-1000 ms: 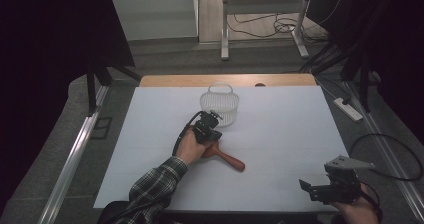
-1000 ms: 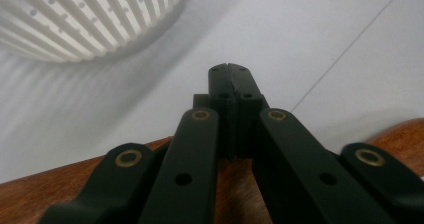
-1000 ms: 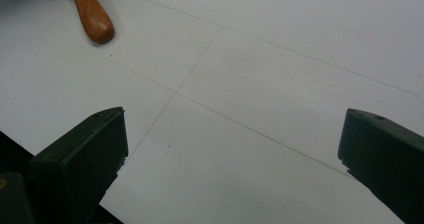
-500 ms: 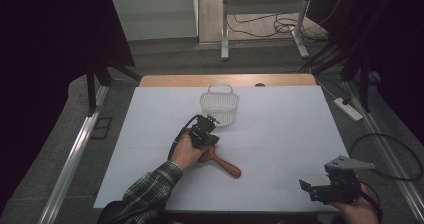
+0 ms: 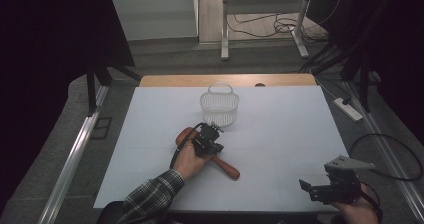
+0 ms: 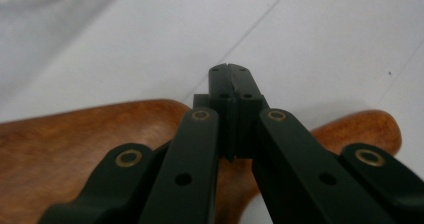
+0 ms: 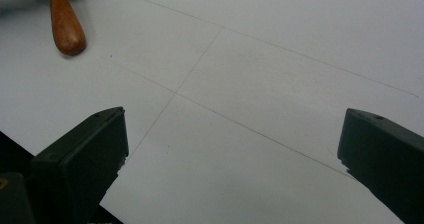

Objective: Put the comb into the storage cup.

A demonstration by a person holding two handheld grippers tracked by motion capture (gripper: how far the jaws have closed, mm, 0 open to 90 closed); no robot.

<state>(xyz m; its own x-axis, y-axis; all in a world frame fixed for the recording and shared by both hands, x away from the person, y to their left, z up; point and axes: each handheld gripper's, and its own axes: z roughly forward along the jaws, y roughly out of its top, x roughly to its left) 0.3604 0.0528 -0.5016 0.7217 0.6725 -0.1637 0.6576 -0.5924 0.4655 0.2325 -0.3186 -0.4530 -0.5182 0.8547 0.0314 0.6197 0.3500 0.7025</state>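
While my left gripper (image 5: 214,134) hangs low over the white surface (image 5: 280,124), its jaws are pressed fully together, tip against tip, with nothing pinched between them. Under them lies the wooden spoon (image 5: 223,166), brown and glossy, flat on the surface; in my left gripper view its broad end (image 6: 75,149) spreads out to the left of the closed jaws and its narrower rounded end (image 6: 370,131) comes out on the right, so my jaws cross above it. Whether the tips actually touch the wood I cannot tell. From the high view the spoon runs on a slant, one end beside my left hand (image 5: 189,159) and the handle pointing toward the near right. Just beyond my left gripper stands the white wire basket (image 5: 219,105), upright with its handle raised, near the far middle of the surface. My right gripper (image 5: 327,190) sits at the near right corner, well apart from the spoon, and its jaws stand wide open over bare white surface, holding nothing. In my right gripper view the spoon's handle end (image 7: 64,21) shows at the upper left, far from those open jaws.
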